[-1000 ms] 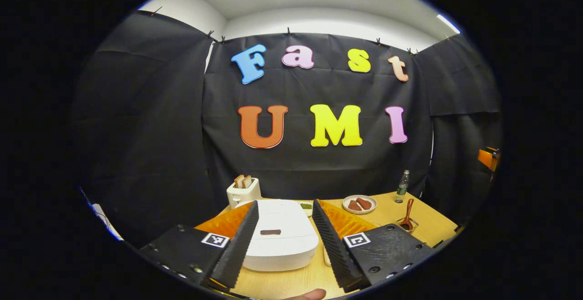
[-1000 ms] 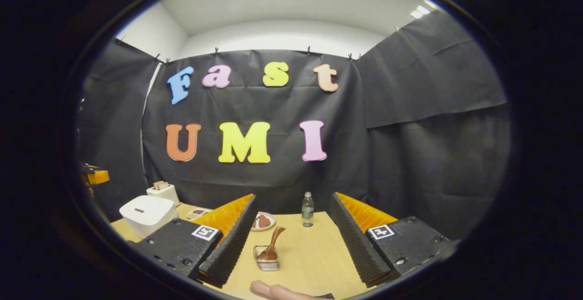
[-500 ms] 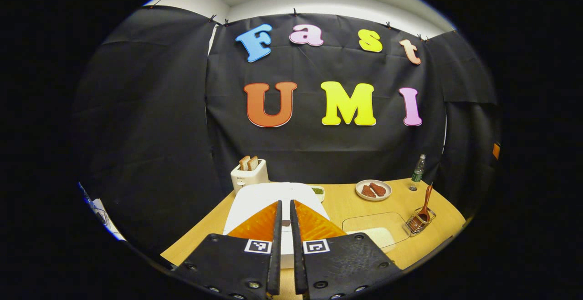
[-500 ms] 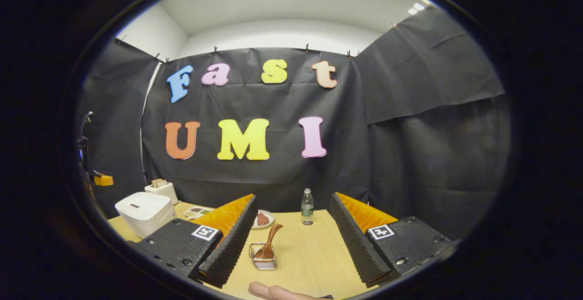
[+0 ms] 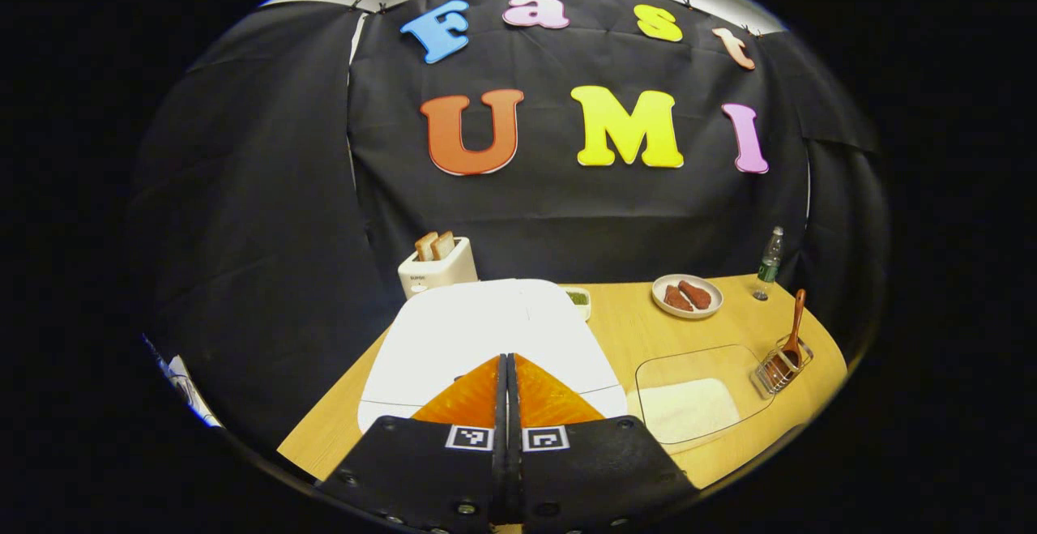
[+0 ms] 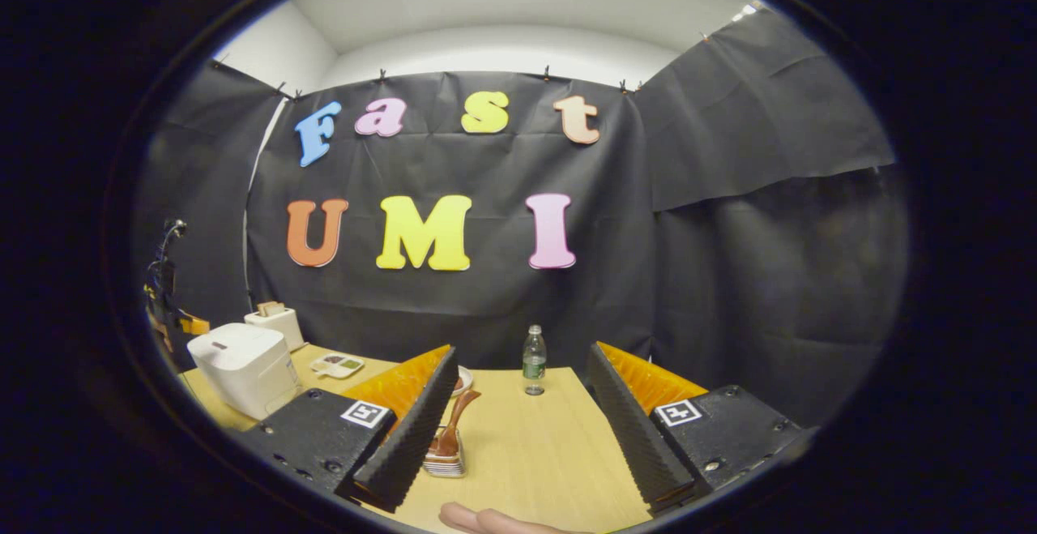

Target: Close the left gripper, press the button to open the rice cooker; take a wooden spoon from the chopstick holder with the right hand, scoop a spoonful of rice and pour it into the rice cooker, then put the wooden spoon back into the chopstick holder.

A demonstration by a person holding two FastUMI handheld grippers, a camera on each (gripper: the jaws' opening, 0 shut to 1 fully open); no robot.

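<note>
The white rice cooker sits with its lid down right under my left gripper. That gripper is shut, fingers pressed together over the front of the lid, hiding the button. A wooden spoon stands in the wire chopstick holder at the right table edge. Beside the cooker a clear glass container holds white rice. In the right gripper view my right gripper is open above the table. The spoon and holder lie just by its left finger, the cooker far left.
A toaster with two slices stands behind the cooker. A plate of brown pieces, a small dish and a water bottle line the back of the wooden table. A person's finger shows at the bottom.
My left gripper went from wide open to shut and moved forward over the cooker lid, covering the button. The right gripper drifted slightly, so the spoon holder now sits against its left finger.
</note>
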